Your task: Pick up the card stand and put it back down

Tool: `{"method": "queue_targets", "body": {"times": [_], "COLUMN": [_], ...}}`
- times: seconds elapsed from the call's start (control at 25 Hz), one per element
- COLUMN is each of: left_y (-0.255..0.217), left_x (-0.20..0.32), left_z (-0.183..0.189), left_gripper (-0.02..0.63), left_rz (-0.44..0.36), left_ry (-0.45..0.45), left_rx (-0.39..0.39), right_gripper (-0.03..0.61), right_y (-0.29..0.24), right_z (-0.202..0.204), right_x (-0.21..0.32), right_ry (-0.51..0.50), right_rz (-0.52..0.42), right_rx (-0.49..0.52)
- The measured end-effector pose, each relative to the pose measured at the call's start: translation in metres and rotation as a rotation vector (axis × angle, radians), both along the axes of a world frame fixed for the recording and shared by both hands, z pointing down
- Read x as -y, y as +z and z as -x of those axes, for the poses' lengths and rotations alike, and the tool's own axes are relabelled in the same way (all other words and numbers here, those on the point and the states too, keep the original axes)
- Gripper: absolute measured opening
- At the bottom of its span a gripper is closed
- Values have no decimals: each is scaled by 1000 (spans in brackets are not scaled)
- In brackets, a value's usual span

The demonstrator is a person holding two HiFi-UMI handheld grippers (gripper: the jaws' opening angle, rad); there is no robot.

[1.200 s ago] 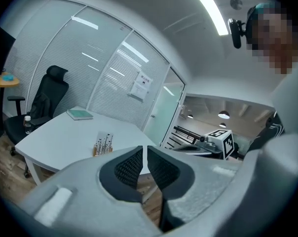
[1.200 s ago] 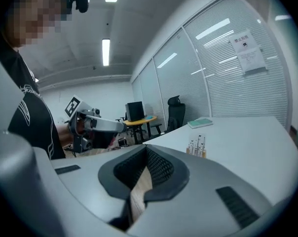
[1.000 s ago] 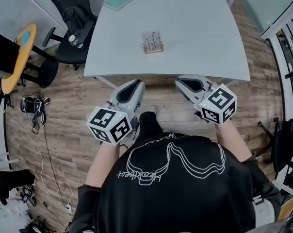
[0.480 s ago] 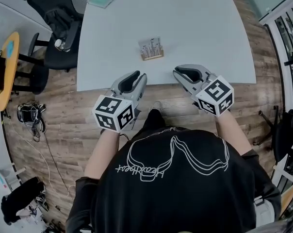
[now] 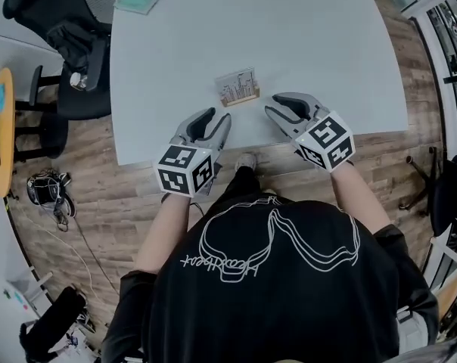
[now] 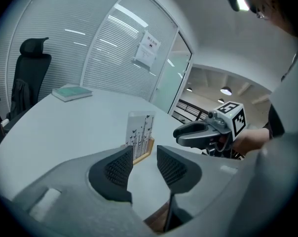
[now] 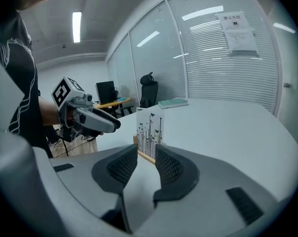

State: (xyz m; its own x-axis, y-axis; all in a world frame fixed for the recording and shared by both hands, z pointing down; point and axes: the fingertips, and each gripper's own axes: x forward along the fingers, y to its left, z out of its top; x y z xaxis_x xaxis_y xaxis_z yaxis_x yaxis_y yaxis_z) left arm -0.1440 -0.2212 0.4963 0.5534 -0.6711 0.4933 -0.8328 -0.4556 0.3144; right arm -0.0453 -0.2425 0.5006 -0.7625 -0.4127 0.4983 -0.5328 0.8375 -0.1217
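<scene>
Left gripper (image 6: 144,150), right gripper (image 7: 146,157) opening, empty — card stand (image 5: 237,88) ahead on table (image 5: 327,44), untouched; wall notice (image 7: 236,33) only in gripper views.

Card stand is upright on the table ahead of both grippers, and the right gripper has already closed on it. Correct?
No. The right gripper is not closed on the card stand: its jaws are opening, empty, with the stand upright on the table just ahead of them, untouched. The right gripper view shows it.
</scene>
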Motion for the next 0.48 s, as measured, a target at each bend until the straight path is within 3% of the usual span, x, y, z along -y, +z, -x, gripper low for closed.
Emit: {"method": "queue_targets", "body": {"times": [0.48], "left_y": [58], "left_x": [40], "left_z": [8], "left_gripper": [140], "left_rz": [63], "left_ry": [1], "left_rx": [53], "right_gripper": [114], "right_y": [62], "right_z": [22], "right_x": [42], "right_ry": [36], "right_rz": [42], "right_rx": [-96]}}
